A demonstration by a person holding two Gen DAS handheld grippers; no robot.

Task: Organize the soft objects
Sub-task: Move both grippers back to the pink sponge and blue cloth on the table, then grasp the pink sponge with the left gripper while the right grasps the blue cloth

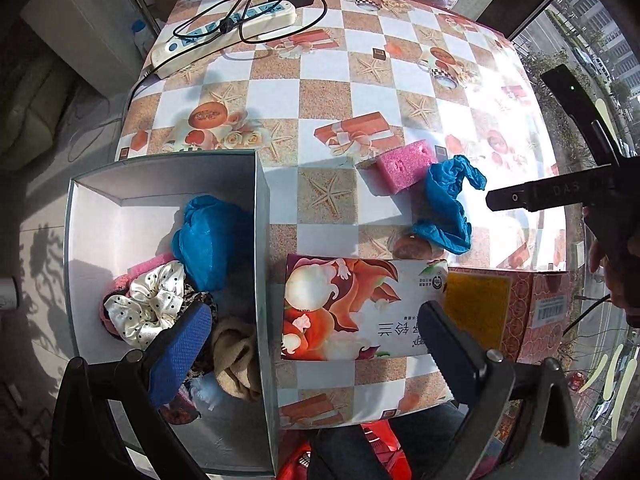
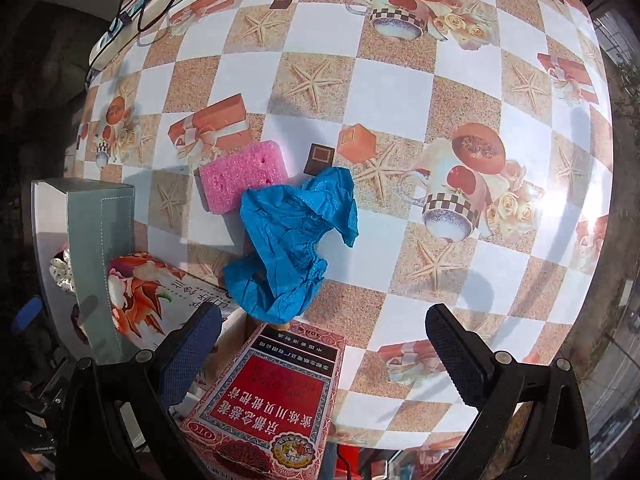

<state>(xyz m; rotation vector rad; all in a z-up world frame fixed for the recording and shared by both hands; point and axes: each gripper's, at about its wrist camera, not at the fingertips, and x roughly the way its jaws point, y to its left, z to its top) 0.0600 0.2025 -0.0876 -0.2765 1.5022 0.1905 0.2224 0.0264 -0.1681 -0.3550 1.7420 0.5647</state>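
On table | blue cloth [image 2: 290, 240] touching pink sponge [image 2: 242, 176] | right gripper [image 2: 324, 344] spread

A crumpled blue cloth [image 2: 290, 240] lies loose on the counter, one thin corner sticking out toward 2 o'clock. Just beside it at 10 o'clock sits a pink sponge [image 2: 244, 176], a flat porous block with rounded corners, its near edge touching the cloth. At 9 o'clock from both stands an open grey box [image 1: 262, 240] with white inner walls. Inside it are a bunched blue cloth [image 1: 212, 236], a white scrunchie with black dots [image 1: 146, 304], a tan fabric piece [image 1: 236, 360] and a bit of pink sponge [image 1: 150, 266], piled together.
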